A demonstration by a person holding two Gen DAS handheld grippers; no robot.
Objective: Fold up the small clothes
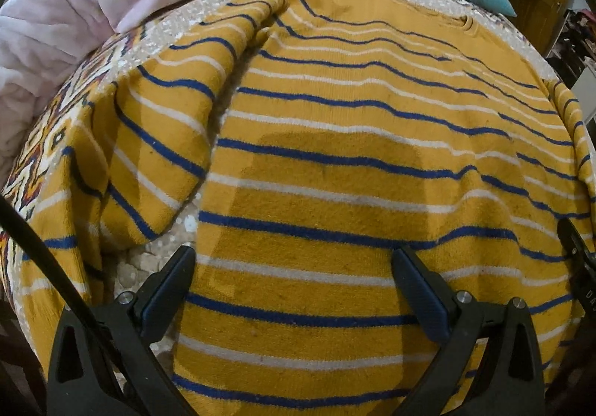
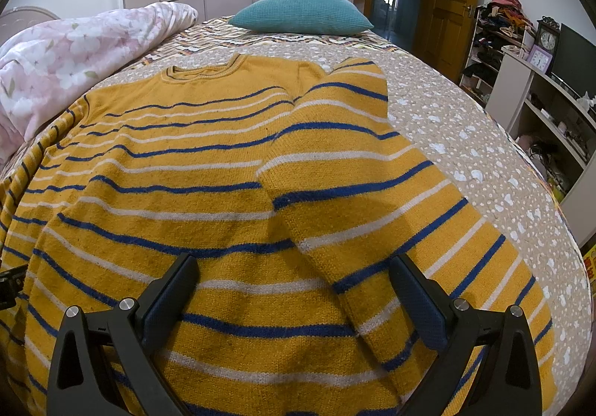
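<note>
Sweater [image 2: 208,170]: flat on bed [image 2: 465,140], below pillow [image 2: 301,13]
Left gripper [image 1: 294,267]: spread wide above sweater, empty
Right gripper [image 2: 294,270]: spread wide above sweater, empty

Yellow striped sweater [image 2: 193,170] flat on bed [image 2: 465,140], teal pillow [image 2: 301,13] beyond, right gripper [image 2: 294,282] fingers spread above it.

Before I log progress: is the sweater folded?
Partly: the sweater lies spread, its sleeve folded over the body.
</note>
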